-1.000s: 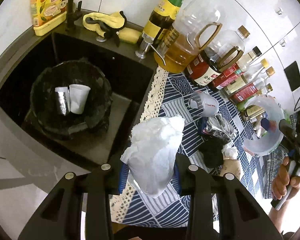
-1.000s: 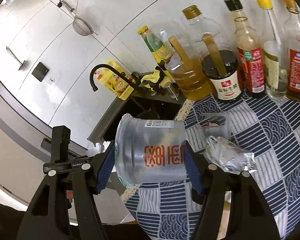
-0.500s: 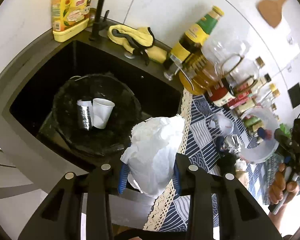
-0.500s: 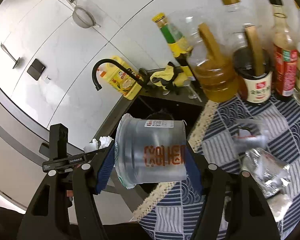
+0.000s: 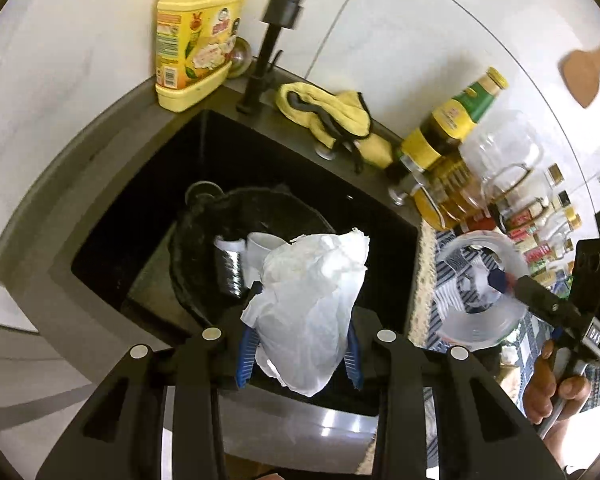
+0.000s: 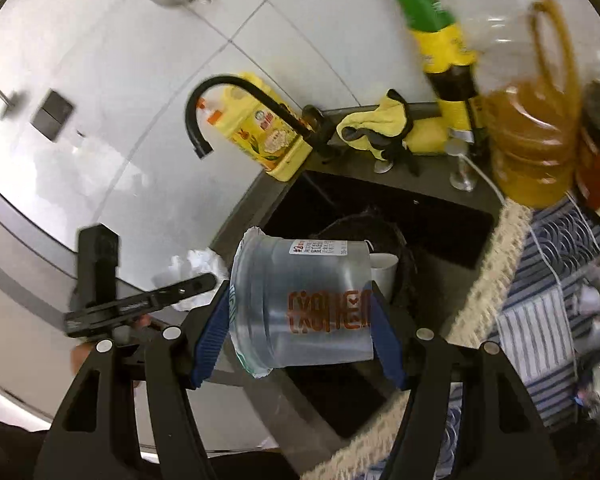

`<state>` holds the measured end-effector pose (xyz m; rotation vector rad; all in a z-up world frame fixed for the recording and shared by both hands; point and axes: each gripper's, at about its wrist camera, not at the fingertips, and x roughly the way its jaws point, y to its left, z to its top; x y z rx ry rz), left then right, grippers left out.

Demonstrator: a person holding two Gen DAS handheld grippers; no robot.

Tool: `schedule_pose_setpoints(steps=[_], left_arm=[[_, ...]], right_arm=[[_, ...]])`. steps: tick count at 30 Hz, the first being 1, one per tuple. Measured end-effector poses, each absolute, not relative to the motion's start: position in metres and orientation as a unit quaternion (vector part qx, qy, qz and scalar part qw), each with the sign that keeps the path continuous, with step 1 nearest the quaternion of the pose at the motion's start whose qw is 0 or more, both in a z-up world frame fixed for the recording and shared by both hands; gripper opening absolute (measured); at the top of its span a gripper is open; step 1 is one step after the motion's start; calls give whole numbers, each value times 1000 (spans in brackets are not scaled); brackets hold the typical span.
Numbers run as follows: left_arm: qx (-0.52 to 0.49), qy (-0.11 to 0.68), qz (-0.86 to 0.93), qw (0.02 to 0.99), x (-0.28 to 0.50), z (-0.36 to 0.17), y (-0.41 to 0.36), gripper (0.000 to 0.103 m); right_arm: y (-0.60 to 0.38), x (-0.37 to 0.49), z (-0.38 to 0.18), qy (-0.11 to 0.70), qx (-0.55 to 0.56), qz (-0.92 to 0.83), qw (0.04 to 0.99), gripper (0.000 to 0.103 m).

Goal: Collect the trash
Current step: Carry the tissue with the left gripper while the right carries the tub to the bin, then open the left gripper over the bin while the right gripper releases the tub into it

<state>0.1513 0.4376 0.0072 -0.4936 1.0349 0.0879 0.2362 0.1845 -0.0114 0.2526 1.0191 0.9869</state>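
My left gripper [image 5: 300,340] is shut on a crumpled white paper wad [image 5: 312,304], held above the near rim of a black-lined trash bin [image 5: 188,248] that stands in the dark sink [image 5: 148,200]. A white paper cup [image 5: 260,248] and a silvery wrapper [image 5: 230,272] lie in the bin. My right gripper [image 6: 296,340] is shut on a clear plastic cup with orange print [image 6: 304,308], lying sideways, over the sink's edge beside the bin [image 6: 400,264]. The cup also shows in the left wrist view [image 5: 480,288]; the paper wad shows in the right wrist view [image 6: 196,272].
A black faucet [image 5: 276,32], yellow detergent bottle [image 5: 196,36] and yellow cloth [image 5: 332,116] sit behind the sink. Oil and sauce bottles [image 5: 460,152] crowd the back of the counter. A blue patterned cloth with lace edge [image 6: 540,320] holds more wrappers [image 6: 596,304].
Both grippers have moved left from over the counter cloth to over the sink, carrying the paper wad and the plastic cup. The bin now lies directly ahead of both.
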Motion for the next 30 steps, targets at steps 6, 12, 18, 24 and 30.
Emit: schedule_pose_setpoints(steps=[6,12,18,24,30], left_arm=[[-231,499,40,834,171,-9,464,34],[-249,512,32,822,188,-37,483,34],[-270,539,22,798,206,-78,489,34],[-294,540,9,789,218,-92,493,48],[-316,529,-2,788,217,-88,500,69]], right_arm=[[243,253,-31,492,97,443,743,65],[266,279,-62,529,78,414,737,65],[278,293,-91,560,87,389,726,65],[286,305,-96,567,97,365,732,82],[270,311,-86,562,118,348,741,88]])
